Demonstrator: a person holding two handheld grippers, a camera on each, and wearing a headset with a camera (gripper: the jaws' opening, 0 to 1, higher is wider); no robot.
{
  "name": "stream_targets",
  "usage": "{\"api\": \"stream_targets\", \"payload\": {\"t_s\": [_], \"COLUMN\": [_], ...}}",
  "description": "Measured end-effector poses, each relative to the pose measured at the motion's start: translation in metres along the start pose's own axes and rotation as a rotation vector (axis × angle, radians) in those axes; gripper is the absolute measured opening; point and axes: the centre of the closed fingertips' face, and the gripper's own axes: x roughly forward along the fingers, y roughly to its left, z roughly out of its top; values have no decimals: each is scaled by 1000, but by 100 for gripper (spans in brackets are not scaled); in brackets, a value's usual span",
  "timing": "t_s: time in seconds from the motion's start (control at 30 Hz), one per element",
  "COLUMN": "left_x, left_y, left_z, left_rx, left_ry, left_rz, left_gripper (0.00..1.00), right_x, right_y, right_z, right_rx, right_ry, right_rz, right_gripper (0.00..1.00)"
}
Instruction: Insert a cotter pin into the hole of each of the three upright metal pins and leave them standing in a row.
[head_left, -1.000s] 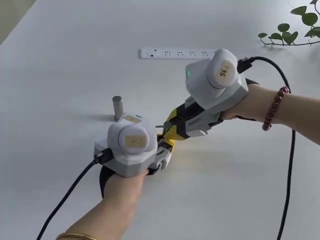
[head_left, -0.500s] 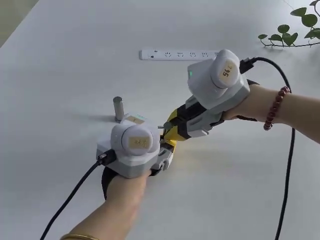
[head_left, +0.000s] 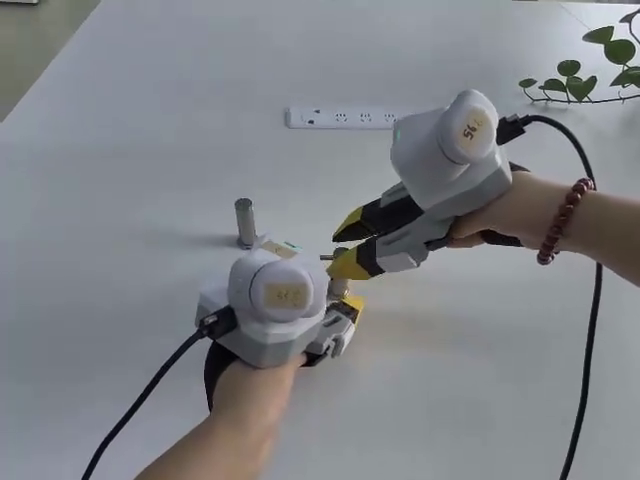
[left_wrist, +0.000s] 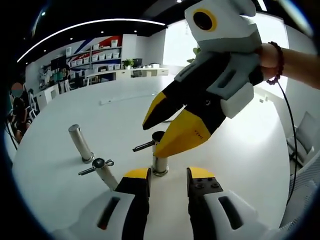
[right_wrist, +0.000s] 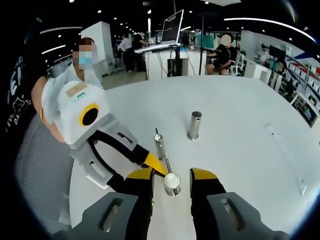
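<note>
Metal pin (left_wrist: 159, 159): standing upright.
Cotter pin (left_wrist: 144, 146): lying level through its top, pointing at the tabletop's (head_left: 150, 120) left edge.
Right claw (right_wrist: 172, 174): gaping wide.
Left claw (left_wrist: 168, 172): sitting slightly parted.

A broad white worktop (head_left: 150, 120) runs to the far side, where a white power strip (head_left: 340, 118) lies flat. At the far right corner, a leafy green plant (head_left: 590, 70) trails over the surface. A strip of olive floor (head_left: 35, 40) shows past the far left edge.

In the left gripper view, shelves (left_wrist: 95, 55) stacked with boxes line the far wall beside a bright window (left_wrist: 177, 45), under a curved ceiling light (left_wrist: 95, 24).

In the right gripper view, the ceiling is dark and dotted with spotlights (right_wrist: 148, 11). A white pillar (right_wrist: 97, 37) stands on the left, and a desk with a screen (right_wrist: 172, 27) stands far off, with seated people (right_wrist: 222, 52) beside it.
</note>
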Motion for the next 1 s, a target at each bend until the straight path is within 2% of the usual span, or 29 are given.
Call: {"api": "stream_targets", "payload": {"t_s": [0.1,0.33,0.53,0.77,0.83,1.0], "left_x": [-7,-25,-38,-58,-64,-76], "left_y": [-1,-3,-4,5,7,12], "left_z": [1,4,6,12,13,14], "left_rx": [-22,-33,-37,-62,-68,-68], "left_ry": [-4,-15,-31,-67,-76,-89], "left_rz": [-3,-11,-21,4,13,24], "left_gripper": [30,34,41,54,58,64], "right_x": [-2,-4,-2,5,8,19], "right_y": [-2,-4,-7,-17,-20,-29], "right_z": [11,26,37,49,51,54], "right_rx": [61,107,133,160,138,141], "right_ry": [-48,-105,-125,-136,-128,-129], "right_rz": [-19,-39,-71,-100,-118,-140], "right_gripper": [27,32,34,33,32,33]}}
